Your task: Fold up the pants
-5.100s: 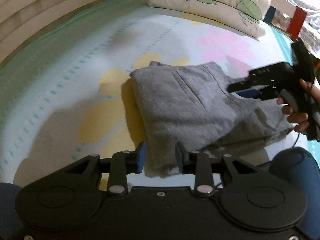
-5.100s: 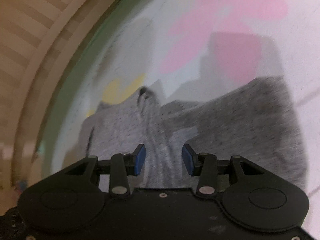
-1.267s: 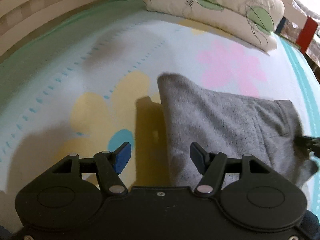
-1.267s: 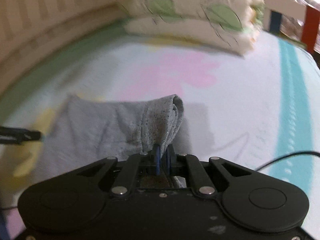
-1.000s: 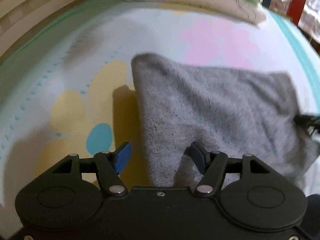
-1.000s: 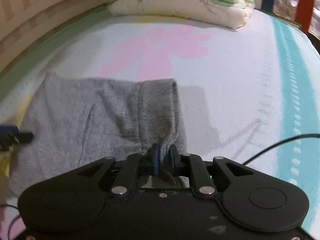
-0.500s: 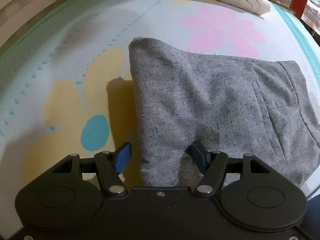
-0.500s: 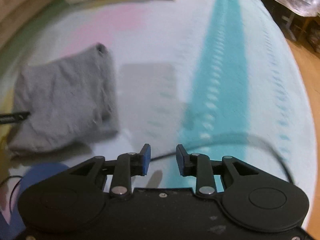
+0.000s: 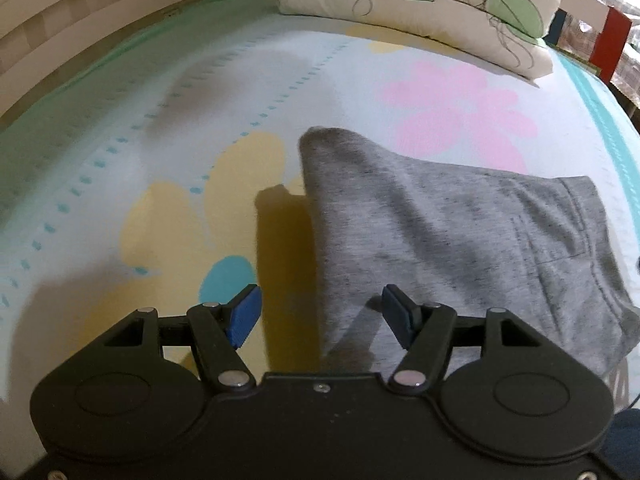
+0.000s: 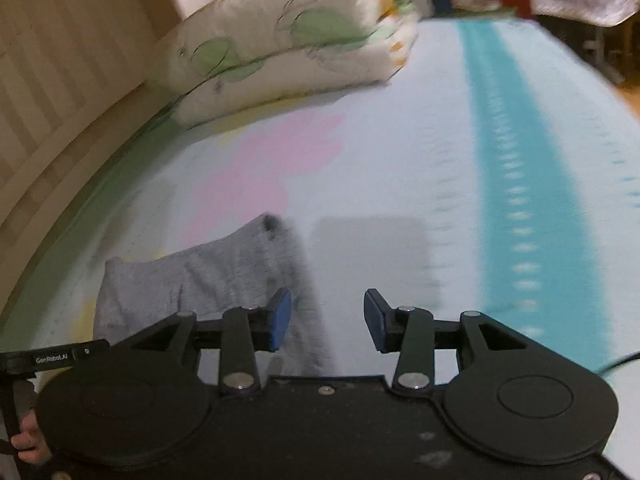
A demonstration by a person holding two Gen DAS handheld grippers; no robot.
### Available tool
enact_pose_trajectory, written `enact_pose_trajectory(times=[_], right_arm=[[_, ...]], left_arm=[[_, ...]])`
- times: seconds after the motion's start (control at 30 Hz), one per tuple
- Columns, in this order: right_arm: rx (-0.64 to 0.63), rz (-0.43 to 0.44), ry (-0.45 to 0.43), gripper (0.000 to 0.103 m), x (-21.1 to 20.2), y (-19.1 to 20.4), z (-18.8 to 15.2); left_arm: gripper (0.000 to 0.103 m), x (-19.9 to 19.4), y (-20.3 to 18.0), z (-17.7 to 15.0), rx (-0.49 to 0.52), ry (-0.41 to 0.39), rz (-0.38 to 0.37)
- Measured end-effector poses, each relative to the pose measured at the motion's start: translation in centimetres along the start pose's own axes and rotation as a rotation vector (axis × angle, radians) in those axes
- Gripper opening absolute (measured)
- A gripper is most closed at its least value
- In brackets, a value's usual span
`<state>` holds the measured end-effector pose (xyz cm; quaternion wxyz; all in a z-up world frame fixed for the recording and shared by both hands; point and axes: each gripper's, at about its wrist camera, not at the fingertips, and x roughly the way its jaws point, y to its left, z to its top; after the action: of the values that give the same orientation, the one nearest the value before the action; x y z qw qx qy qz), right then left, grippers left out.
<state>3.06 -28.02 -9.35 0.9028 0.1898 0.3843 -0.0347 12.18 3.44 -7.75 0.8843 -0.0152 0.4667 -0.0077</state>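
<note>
So the right gripper (image 10: 327, 320) has let go of the pants (image 9: 460, 240), both grippers (image 9: 320, 316) gape empty, fold looks done lower right.

Both wrist views low, forward-facing — sharing pants (image 9: 460, 232)

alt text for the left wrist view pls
Folded grey pants lie on a flower-print bed sheet, with the open left gripper hovering at their near edge, holding nothing. Pillows are stacked at the far end.
</note>
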Motion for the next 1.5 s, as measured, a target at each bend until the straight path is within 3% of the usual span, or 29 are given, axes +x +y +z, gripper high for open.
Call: enact_pose_trajectory(times=[0.27, 0.43, 0.67, 0.77, 0.83, 0.87, 0.9, 0.93, 0.97, 1.0, 1.03, 1.17, 1.27, 1.37, 1.5], right_arm=[[-0.273, -0.056, 0.067, 0.046, 5.7, 3.2, -0.7], [-0.242, -0.025, 0.075, 0.053, 7.2, 2.0, -0.3], [-0.098, 0.095, 0.133, 0.059, 6.9, -0.8, 0.2], [-0.057, 0.118, 0.145, 0.059, 6.8, -1.2, 0.6], [-0.07, 0.137, 0.147, 0.053, 6.6, -0.9, 0.6], [-0.074, 0.16, 0.149, 0.042, 6.5, -0.9, 0.4], [-0.082, 0.163, 0.142, 0.039, 6.3, -0.6, 0.3], [-0.112, 0.138, 0.126, 0.033, 6.0, 0.0, 0.1], [-0.147, 0.107, 0.115, 0.023, 5.7, 0.7, 0.0], [-0.179, 0.092, 0.103, 0.022, 5.4, 1.4, 0.0], [-0.203, 0.078, 0.089, 0.021, 4.8, 2.0, -0.1], [-0.257, 0.053, 0.045, 0.017, 2.6, 4.3, 0.1], [-0.293, 0.082, 0.02, 0.016, 1.4, 6.6, 0.8], [-0.332, 0.117, 0.0, 0.016, 1.0, 9.6, 1.5], [-0.339, 0.181, -0.002, 0.016, 2.3, 13.6, 2.7]], left_arm=[[0.078, 1.7, 0.7, -1.0, -0.01, 0.036, -0.049], [0.089, 2.5, 1.3, -1.7, -0.045, 0.038, -0.083], [0.094, 4.1, 3.1, -1.4, -0.146, 0.093, -0.186], [0.095, 4.5, 2.9, -1.0, -0.143, 0.081, -0.189], [0.095, 4.9, 2.2, -0.6, -0.121, 0.075, -0.192], [0.095, 5.0, 1.8, -0.5, -0.114, 0.075, -0.19], [0.091, 5.1, 1.6, -0.3, -0.11, 0.075, -0.189], [0.069, 5.1, 1.4, -0.1, -0.11, 0.071, -0.212], [0.054, 4.9, 1.4, 0.1, -0.117, 0.068, -0.277], [0.038, 4.5, 1.3, 0.3, -0.132, 0.067, -0.302], [0.028, 3.8, 1.2, 0.6, -0.137, 0.045, -0.273], [0.021, 1.6, 0.5, 0.8, -0.08, -0.026, -0.234], [0.021, -0.5, 1.0, 0.9, -0.058, -0.099, -0.194], [0.021, -2.2, 3.0, 1.7, -0.041, -0.149, -0.147], [0.021, -2.8, 7.7, 3.4, -0.095, -0.135, -0.1]])
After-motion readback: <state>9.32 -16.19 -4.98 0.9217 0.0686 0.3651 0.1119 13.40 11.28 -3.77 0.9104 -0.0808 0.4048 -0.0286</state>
